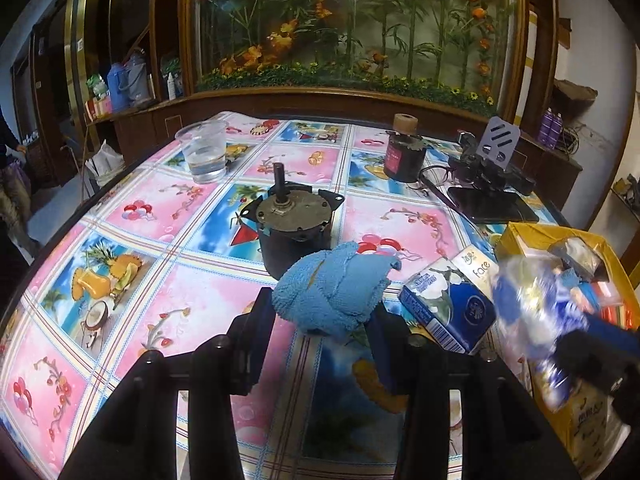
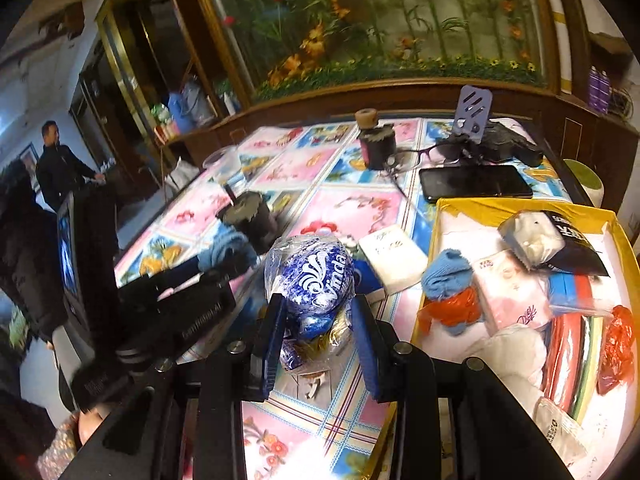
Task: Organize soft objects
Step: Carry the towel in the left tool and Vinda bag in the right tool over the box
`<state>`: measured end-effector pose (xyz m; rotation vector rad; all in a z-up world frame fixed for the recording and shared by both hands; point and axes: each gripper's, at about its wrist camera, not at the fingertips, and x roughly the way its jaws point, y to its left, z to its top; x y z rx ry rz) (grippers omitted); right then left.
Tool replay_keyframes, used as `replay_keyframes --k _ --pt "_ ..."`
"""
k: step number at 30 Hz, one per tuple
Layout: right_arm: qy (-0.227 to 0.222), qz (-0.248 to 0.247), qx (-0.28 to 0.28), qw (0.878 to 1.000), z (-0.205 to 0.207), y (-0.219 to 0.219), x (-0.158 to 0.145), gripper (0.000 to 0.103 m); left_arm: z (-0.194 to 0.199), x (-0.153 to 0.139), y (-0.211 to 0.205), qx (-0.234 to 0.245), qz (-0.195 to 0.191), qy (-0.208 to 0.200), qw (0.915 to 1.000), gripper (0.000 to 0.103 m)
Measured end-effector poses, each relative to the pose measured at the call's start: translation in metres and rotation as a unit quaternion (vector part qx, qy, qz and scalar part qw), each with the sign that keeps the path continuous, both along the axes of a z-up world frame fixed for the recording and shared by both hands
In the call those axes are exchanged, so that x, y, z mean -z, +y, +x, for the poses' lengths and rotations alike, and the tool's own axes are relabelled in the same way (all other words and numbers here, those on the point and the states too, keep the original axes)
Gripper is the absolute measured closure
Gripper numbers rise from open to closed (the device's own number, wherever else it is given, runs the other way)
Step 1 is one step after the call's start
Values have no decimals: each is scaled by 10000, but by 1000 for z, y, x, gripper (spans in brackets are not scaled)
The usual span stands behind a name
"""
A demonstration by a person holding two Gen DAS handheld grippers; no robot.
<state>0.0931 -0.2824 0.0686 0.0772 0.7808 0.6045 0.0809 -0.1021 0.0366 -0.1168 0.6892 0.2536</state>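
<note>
My left gripper (image 1: pixel 322 312) is shut on a crumpled blue towel (image 1: pixel 334 286) and holds it just above the tablecloth. My right gripper (image 2: pixel 318 316) is shut on a blue and white Vinda tissue pack (image 2: pixel 310 276) in clear plastic, held above the table left of the yellow box (image 2: pixel 520 206). The same pack shows blurred in the left wrist view (image 1: pixel 528 312). The box holds several soft things: a blue cloth (image 2: pixel 446 274), a pink tissue pack (image 2: pixel 512 292) and red plastic bags (image 2: pixel 616 348). A blue and white tissue pack (image 1: pixel 448 300) lies by the box.
A dark motor (image 1: pixel 294 220) stands just behind the towel. A plastic cup of water (image 1: pixel 204 152), a dark jar (image 1: pixel 404 152), glasses (image 2: pixel 408 158), a phone (image 2: pixel 476 182) and a phone stand (image 1: pixel 500 144) are farther back. A white tissue pack (image 2: pixel 394 258) lies beside the box.
</note>
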Motion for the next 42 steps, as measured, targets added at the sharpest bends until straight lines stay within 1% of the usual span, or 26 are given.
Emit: replay_keyframes --k 2,6,9,14,22,30,35,39,42 --pt "-112 162 3 9998 -3 -3 -6 67 -2 -2 -4 43 113 -68 9999 60" --pt "-324 291 -12 9990 -9 -5 -13 67 -5 -5 -12 96 317 -200 9993 60" --pt "-420 264 11 9988 -11 -3 -13 67 -7 -7 -16 121 430 -262 9987 60" --pt "-311 330 53 9990 -4 -6 -10 67 -9 -9 -22 158 579 -332 9976 60" --pt "-257 358 50 9990 -3 -8 -7 67 -10 -8 -27 170 739 -352 9965 60" --pt "-232 391 125 9989 -1 -12 -6 67 -10 -7 -28 182 757 -346 9964 60" --pt "-235 417 222 9986 0 -16 -7 67 -12 -8 -34 256 848 -376 9954 60" --pt "-288 506 441 9973 3 -32 -12 67 -13 -9 -34 331 777 -370 9957 60" --pt "-280 659 738 9947 8 -54 -15 67 -16 -11 -37 396 762 -433 9954 60"
